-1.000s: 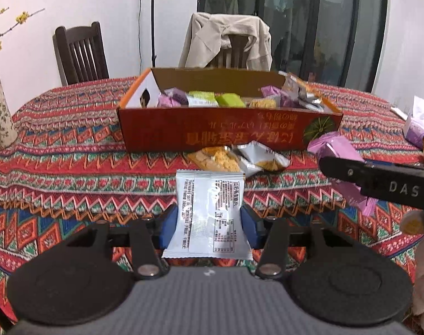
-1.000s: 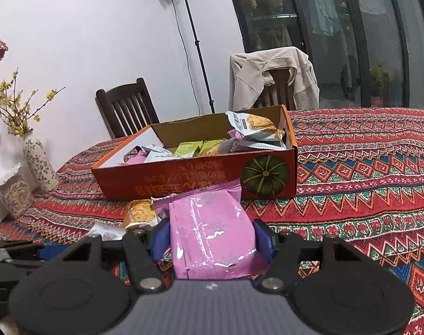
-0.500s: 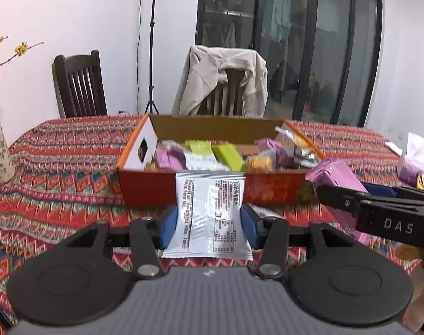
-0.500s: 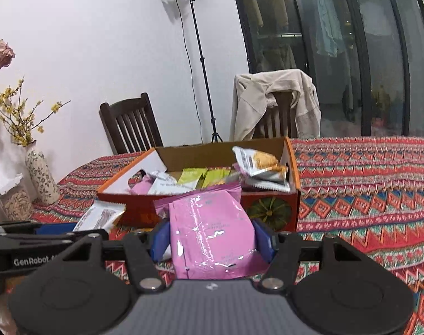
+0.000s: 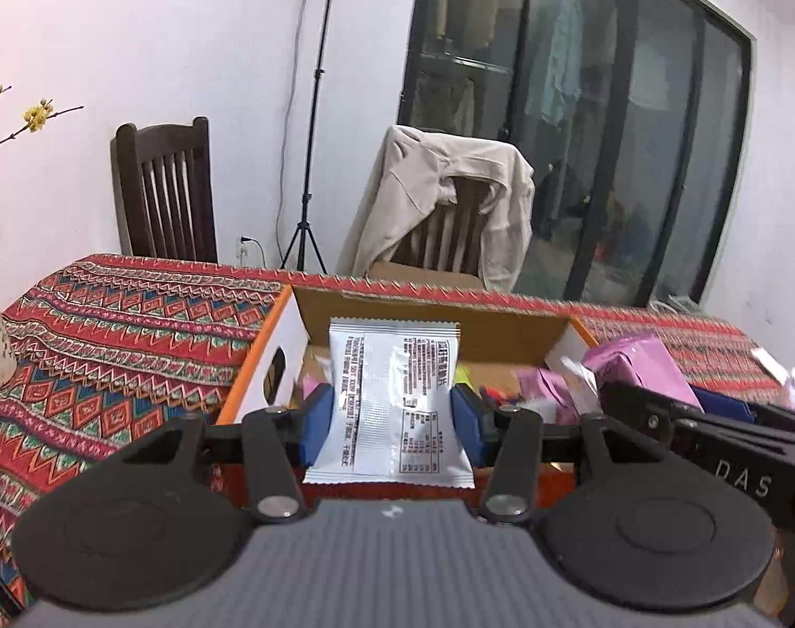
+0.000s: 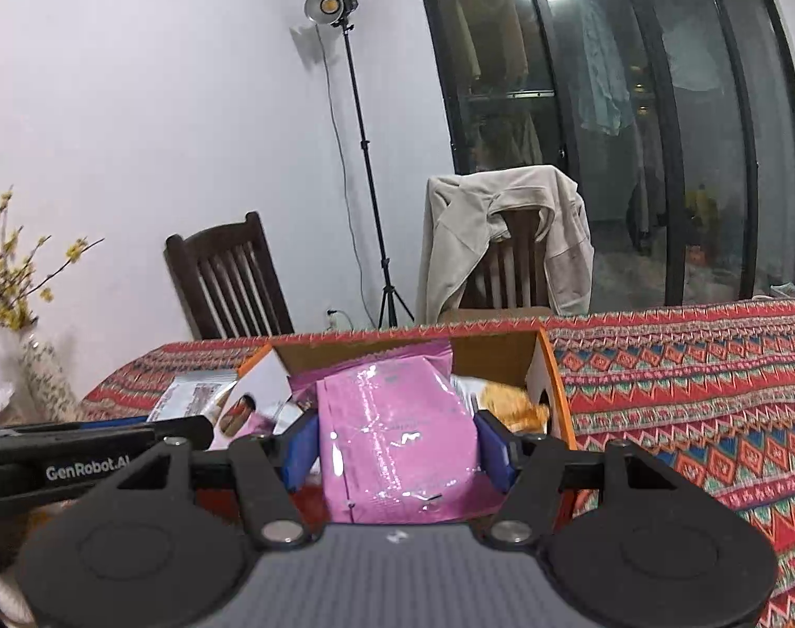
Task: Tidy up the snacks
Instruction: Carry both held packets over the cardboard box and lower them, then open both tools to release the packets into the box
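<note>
- My left gripper (image 5: 395,416), at lower centre of the left wrist view, is clamped on a flat white foil snack packet printed with black text (image 5: 392,397); both blue pads press its sides and it stands upright between them.
- Behind that packet, at mid-frame, sits the open orange cardboard box with a white inner wall (image 5: 277,350), already holding a blurred jumble of pink and yellow wrappers (image 5: 541,384).
- At the right edge of the same view my other tool's black arm marked "DAS" reaches in, carrying its load just above the box's right end.
- My right gripper (image 6: 397,450), at lower centre of the right wrist view, grips a glossy pink plastic snack pouch (image 6: 395,432) squarely between its blue pads; the pouch hangs in front of the box's open top.
- An orange-and-white biscuit packet (image 6: 507,400) lies inside the box, just right of the pouch.
- The box rests on a red patterned tablecloth with zigzag bands (image 6: 685,392), filling the right half of that frame.
- Upper background: a dark wooden slat-back chair (image 6: 230,282), a beige jacket draped over a second chair (image 6: 502,230), and a studio lamp on a black stand (image 6: 329,5).
- At the left edge stands a floral ceramic vase with yellow-blossom twigs (image 6: 44,374).
</note>
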